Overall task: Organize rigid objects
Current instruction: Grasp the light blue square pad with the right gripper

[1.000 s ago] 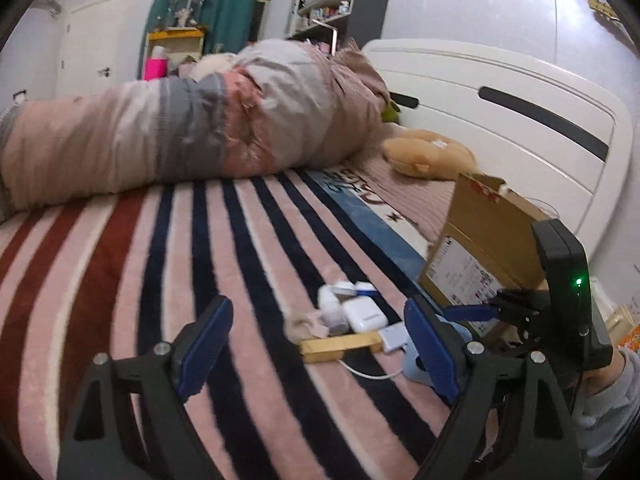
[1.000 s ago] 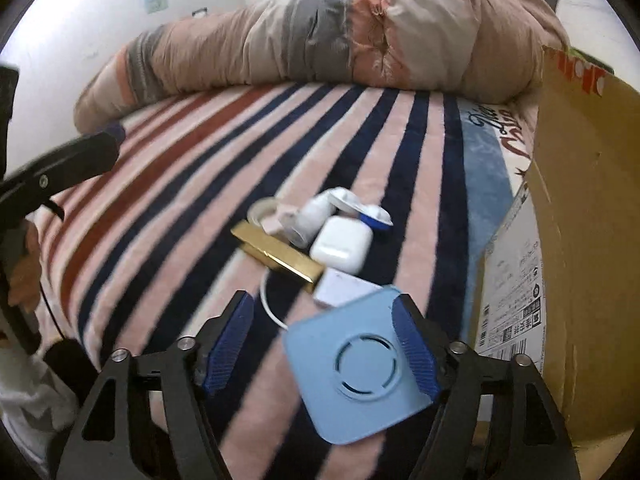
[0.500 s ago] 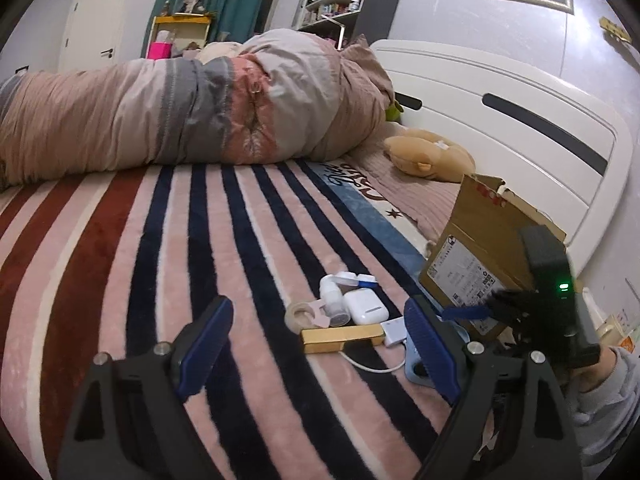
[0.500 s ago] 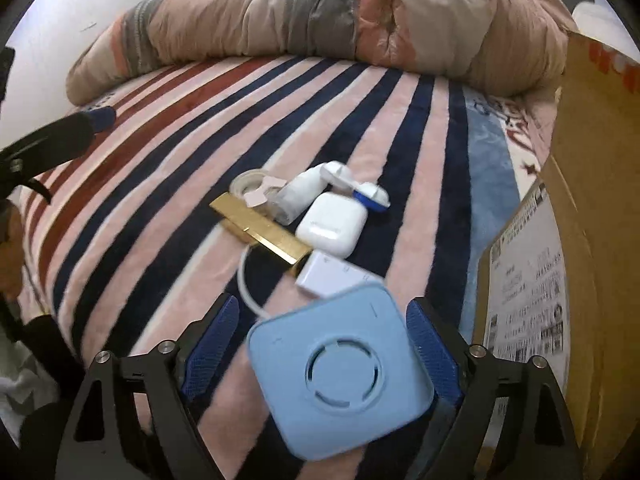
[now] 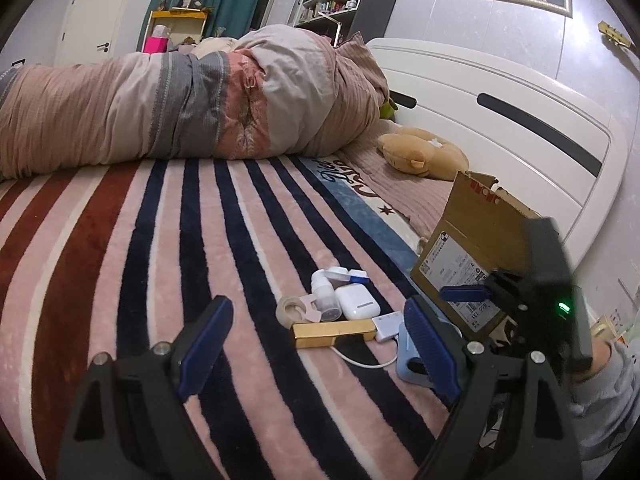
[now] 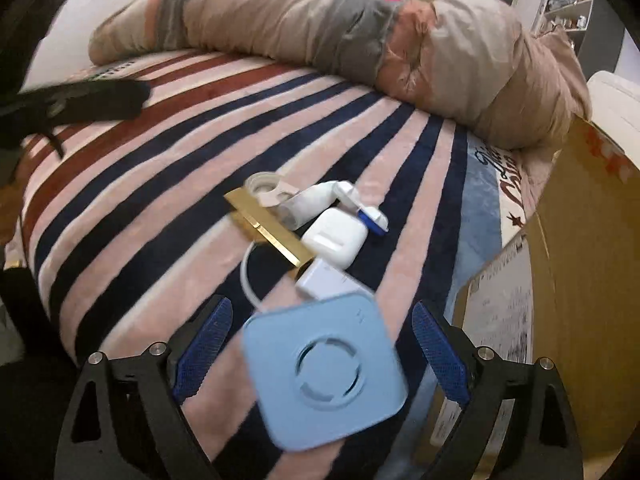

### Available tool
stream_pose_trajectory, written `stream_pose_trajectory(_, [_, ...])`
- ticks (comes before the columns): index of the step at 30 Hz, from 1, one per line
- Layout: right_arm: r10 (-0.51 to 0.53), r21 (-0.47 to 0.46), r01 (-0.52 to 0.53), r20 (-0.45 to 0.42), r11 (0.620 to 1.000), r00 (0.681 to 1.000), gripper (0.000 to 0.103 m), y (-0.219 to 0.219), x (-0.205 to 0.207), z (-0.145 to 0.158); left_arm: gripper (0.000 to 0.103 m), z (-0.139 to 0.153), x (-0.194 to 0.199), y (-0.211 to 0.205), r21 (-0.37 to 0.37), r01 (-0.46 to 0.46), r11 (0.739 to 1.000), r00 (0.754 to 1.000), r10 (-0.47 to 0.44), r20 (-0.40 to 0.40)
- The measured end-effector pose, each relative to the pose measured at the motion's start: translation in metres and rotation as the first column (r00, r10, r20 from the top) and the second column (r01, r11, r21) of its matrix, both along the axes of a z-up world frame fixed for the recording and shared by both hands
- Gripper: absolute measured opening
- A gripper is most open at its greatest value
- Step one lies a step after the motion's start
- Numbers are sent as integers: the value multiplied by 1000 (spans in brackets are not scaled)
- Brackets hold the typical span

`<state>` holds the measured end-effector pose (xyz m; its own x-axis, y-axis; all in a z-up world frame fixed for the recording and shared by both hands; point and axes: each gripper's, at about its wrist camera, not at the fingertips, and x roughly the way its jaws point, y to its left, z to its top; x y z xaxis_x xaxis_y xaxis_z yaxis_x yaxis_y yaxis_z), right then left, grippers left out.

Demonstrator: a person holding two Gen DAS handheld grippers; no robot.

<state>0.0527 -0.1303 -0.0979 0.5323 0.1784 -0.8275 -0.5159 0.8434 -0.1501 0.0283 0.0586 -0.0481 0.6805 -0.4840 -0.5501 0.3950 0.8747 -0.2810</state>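
Observation:
A cluster of small objects lies on the striped blanket: a tape roll (image 5: 291,309), a white bottle (image 5: 325,294), a white earbud case (image 5: 357,304), a gold bar (image 5: 334,333), a white adapter (image 5: 387,325) with a cable, and a light blue square device (image 6: 324,372). My right gripper (image 6: 320,356) is open, its jaws on either side of the blue device, not touching it. My left gripper (image 5: 316,344) is open and empty, just in front of the cluster. The right gripper also shows in the left wrist view (image 5: 466,293).
An open cardboard box (image 5: 480,236) stands at the right edge of the bed, next to the objects. A rolled duvet (image 5: 180,100) lies across the far side. A plush toy (image 5: 424,154) rests by the white headboard (image 5: 500,104).
The right gripper has opened wider and moved in around the blue device, which now looks larger. The left gripper has pulled back and tilted up; the objects look smaller.

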Motion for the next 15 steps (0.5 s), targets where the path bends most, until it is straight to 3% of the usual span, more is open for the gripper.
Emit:
stream_pose_trajectory(3, [-23,-27,19,-168,999,985,94,0,16,-21,85,0,-1,4,-2,-8,1000,1000,8,-1])
stream_pose_trajectory(6, [-25,-12,24,-175,1000,984,94,-5,3,-22,85,-2,-1,9,5,-24,1000,1000,24,-7])
stream_pose_trajectory(10, [18,96,5,-228,995,973,94,-10,-13,-19,85,-2,-1,8,-1,-15,1000,1000,15,-13])
stream_pose_trajectory(12, [-49,64,63,-203,996,978,92,-15,-15,-24,85,-2,-1,4,0,0,1000,1000,0,-14])
stream_pose_trajectory(14, [-96,88,115,-197,989,976,91,-20,-16,-30,85,-4,-1,-1,8,16,1000,1000,-15,-18])
stream_pose_trajectory(15, [-108,120,135,-203,984,973,81,-21,-17,-31,85,-4,0,-3,10,21,1000,1000,-21,-22])
